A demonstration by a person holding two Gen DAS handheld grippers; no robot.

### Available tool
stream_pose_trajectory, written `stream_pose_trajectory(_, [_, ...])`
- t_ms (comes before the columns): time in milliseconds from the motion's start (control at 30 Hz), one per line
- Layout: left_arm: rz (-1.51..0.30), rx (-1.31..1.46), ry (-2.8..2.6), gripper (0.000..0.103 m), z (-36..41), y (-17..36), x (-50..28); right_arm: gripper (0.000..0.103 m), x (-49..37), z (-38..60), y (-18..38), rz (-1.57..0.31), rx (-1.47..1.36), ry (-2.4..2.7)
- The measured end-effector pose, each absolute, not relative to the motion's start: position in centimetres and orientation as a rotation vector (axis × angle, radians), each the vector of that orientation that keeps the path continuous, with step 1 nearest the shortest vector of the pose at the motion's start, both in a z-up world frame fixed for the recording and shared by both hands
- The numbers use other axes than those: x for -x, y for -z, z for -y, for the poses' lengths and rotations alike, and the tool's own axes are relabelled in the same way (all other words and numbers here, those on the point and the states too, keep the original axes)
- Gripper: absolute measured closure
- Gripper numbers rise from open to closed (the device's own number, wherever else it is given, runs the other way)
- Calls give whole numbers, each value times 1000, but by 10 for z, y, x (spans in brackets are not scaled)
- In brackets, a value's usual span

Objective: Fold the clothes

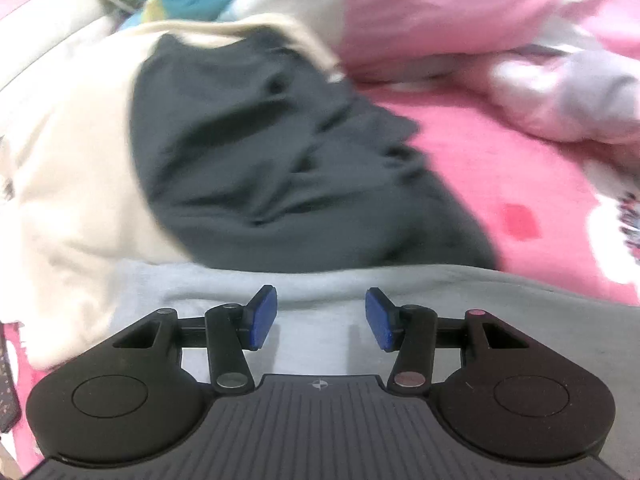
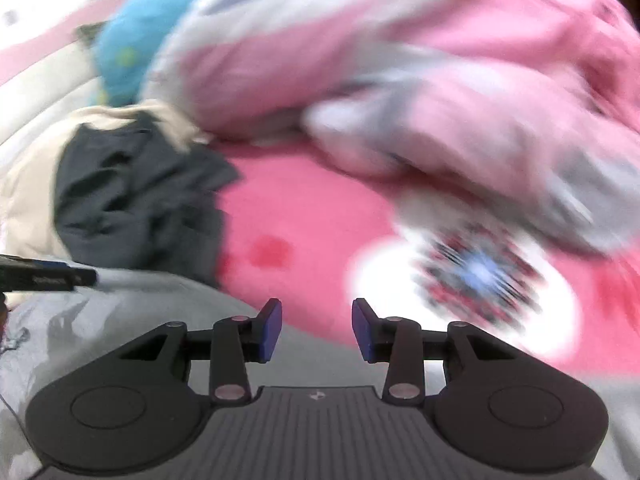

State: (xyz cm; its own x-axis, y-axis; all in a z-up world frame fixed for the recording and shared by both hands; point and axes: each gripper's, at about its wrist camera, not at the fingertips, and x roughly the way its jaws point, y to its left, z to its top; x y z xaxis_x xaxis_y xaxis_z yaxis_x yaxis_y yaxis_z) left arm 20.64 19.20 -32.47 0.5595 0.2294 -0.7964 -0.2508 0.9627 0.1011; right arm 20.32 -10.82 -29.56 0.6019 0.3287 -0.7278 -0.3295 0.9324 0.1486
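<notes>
Both my grippers are sitting over the light grey garment [image 1: 320, 292], and that's my reference point for everything here. My left gripper [image 1: 321, 317] has its blue pads [image 1: 262, 318] spread apart with nothing between them, just grey fabric showing through the gap. Same deal with my right gripper [image 2: 317, 330]: pads [image 2: 270, 332] parted, holding nothing, hovering right at the far edge of the grey garment [image 2: 132, 320] where it meets the pink bedsheet [image 2: 304, 220].

Just beyond the grey garment, touching its far edge, there's a crumpled dark grey garment [image 1: 276, 160] (looks like a tee or similar, can't tell for sure). It lies on top of a cream-coloured garment [image 1: 72, 168], which spreads out to the left of the dark one and also butts up against the grey garment's far-left side. From the right wrist view the dark garment [image 2: 136, 200] and the cream one [image 2: 28, 200] sit far-left of the grey piece.

To the right of the grey garment it's the pink bedsheet [image 1: 500, 168], with a white patch and some patterned motif [image 2: 476, 272] (too blurry to read). Well beyond everything is a bunched pink and white quilt [image 2: 440, 80] and something blue [image 2: 136, 40] further back.

The tip of my left gripper [image 2: 48, 274] pokes into the right camera's view, over the grey garment's left part.
</notes>
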Motion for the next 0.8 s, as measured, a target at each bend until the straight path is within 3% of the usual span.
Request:
stream_pose_trajectory(200, [-967, -21, -194, 54, -133, 343, -219, 61, -215, 202, 305, -909, -71, -324])
stream_pose_trajectory(467, [-999, -78, -103, 54, -62, 375, -236, 61, -285, 155, 332, -939, 44, -705])
stream_pose_trajectory(667, [-1001, -96, -68, 54, -34, 389, -241, 62, -288, 104, 372, -1013, 239, -878])
stream_pose_trajectory(767, [-992, -94, -70, 53, -33, 391, -241, 68, -278, 102, 375, -987, 338, -919])
stream_pose_trajectory(800, [-986, -96, -71, 53, -32, 392, -240, 79, -275, 100, 375, -977, 373, -924])
